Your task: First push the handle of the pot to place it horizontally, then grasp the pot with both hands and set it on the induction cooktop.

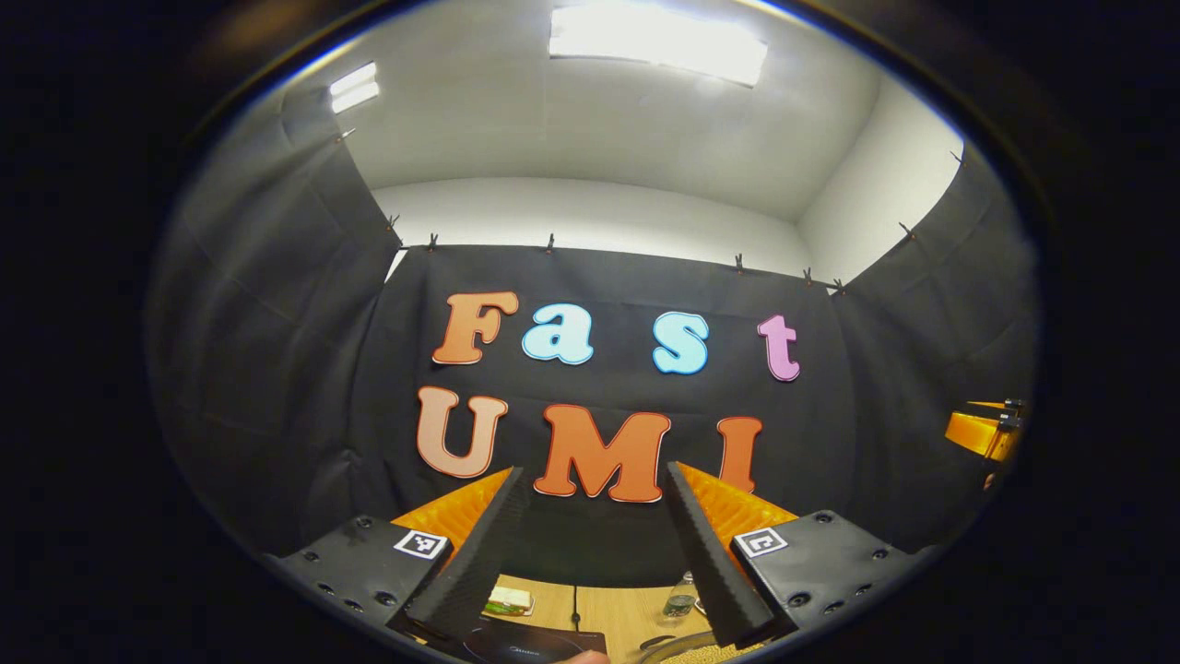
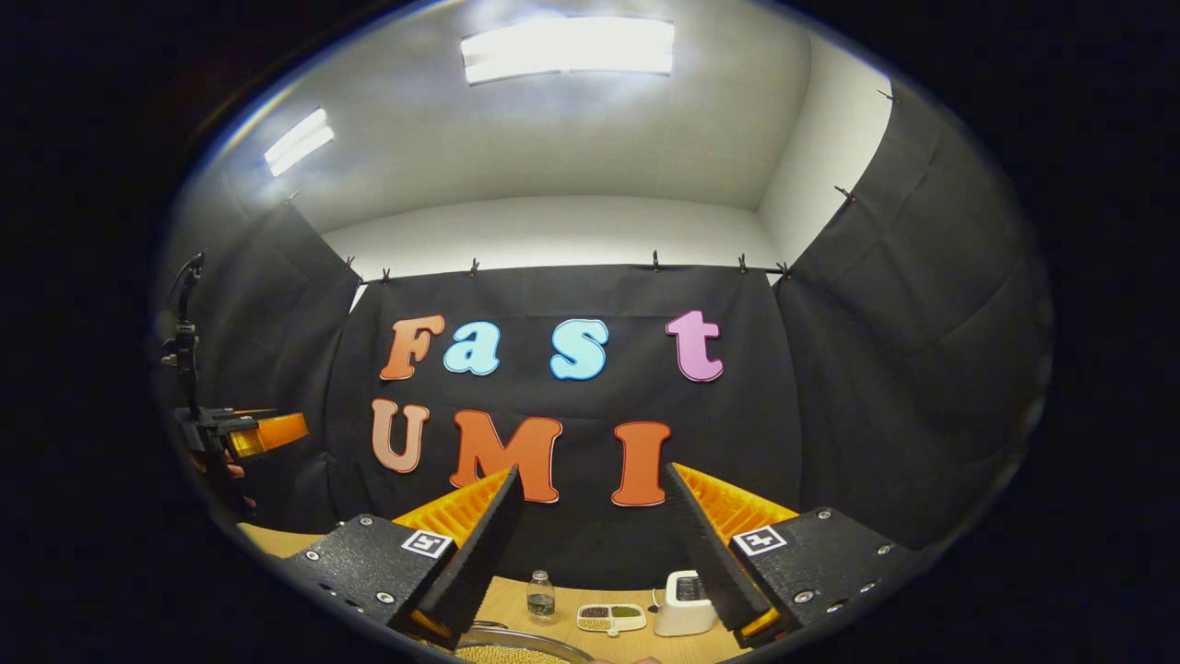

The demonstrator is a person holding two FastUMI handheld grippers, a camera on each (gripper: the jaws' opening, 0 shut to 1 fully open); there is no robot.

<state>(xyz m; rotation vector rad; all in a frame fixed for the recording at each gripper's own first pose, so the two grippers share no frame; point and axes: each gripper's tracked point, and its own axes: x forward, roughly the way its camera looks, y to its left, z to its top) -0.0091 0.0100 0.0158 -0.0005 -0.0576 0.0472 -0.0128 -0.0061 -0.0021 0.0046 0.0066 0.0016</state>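
Hovering high above the wooden table (image 2: 553, 595), left gripper (image 1: 590, 553) and right gripper (image 2: 590, 553) both spread wide and empty. Pot (image 2: 521, 648) barely glimpsed at the lower edge beneath the right gripper, induction cooktop (image 1: 535, 643) just beside it. Handle unseen; judged barely begun, pushing and lifting both remaining.

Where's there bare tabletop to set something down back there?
Bare table far left in the right gripper view, and a strip between cooktop and bottle. Crowded: bottle, sectioned dish, white appliance behind the pot.
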